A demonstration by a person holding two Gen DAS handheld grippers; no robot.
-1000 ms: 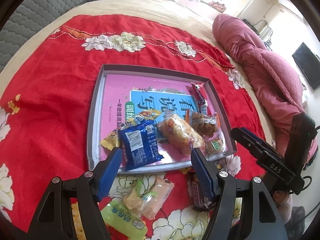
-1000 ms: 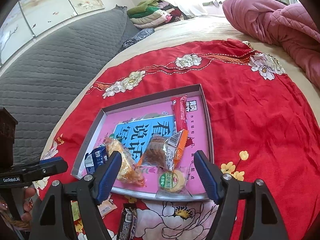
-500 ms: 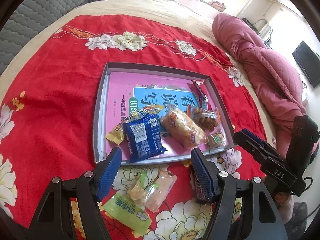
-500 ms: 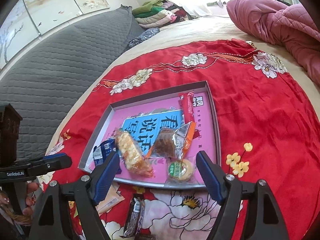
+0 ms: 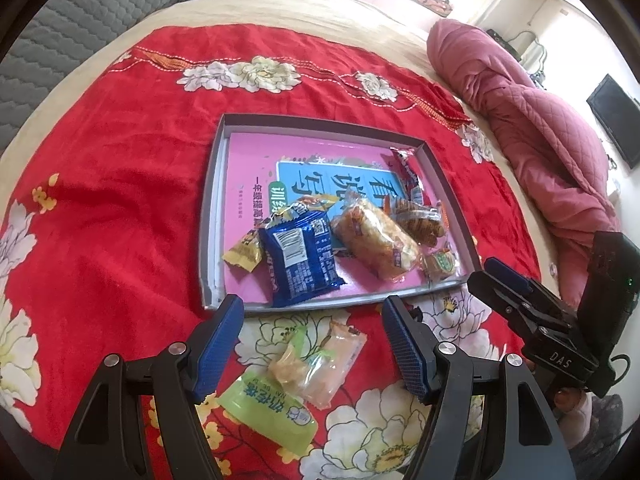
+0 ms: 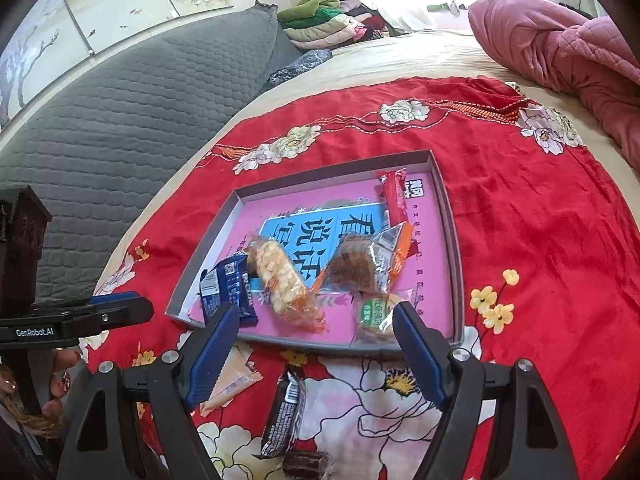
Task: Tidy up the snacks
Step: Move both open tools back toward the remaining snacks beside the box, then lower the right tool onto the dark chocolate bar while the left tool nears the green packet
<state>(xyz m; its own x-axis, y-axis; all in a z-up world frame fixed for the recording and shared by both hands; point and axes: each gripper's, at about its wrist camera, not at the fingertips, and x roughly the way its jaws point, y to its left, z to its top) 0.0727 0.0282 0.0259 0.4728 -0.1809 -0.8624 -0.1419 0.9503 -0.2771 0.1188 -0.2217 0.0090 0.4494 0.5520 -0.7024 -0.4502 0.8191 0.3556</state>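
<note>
1. Both views now show more of the red floral blanket below the tray than a second ago, and the loose packets in front of the tray sit fuller in frame; the snacks themselves lie as they did.
2. Left gripper: its blue pads stand apart with nothing between them, hovering over the blanket just short of the tray's near rim. Below it lie a green packet and a pale translucent packet, overlapping each other and both outside the tray.
3. Grey shallow tray (lined with a pink printed sheet): it holds a small yellow candy, a blue biscuit packet, a clear-wrapped rice-puff bar, an orange-edged cake packet, a small round green-label cake and a red stick packet along the far-right side.
4. Right gripper: jaws spread and empty, above the tray's near rim. A dark chocolate bar lies on the blanket just beneath it, and a second dark wrapper is partly cut off at the picture's bottom edge.
5. Step in hand, as I judge it: between picks, choosing the next loose snack; most are already in the tray.
6. Next move likely calls for lowering over one loose packet and pinching the thin, slippery wrapper across its narrow side; the overlapping pair need separating.
</note>
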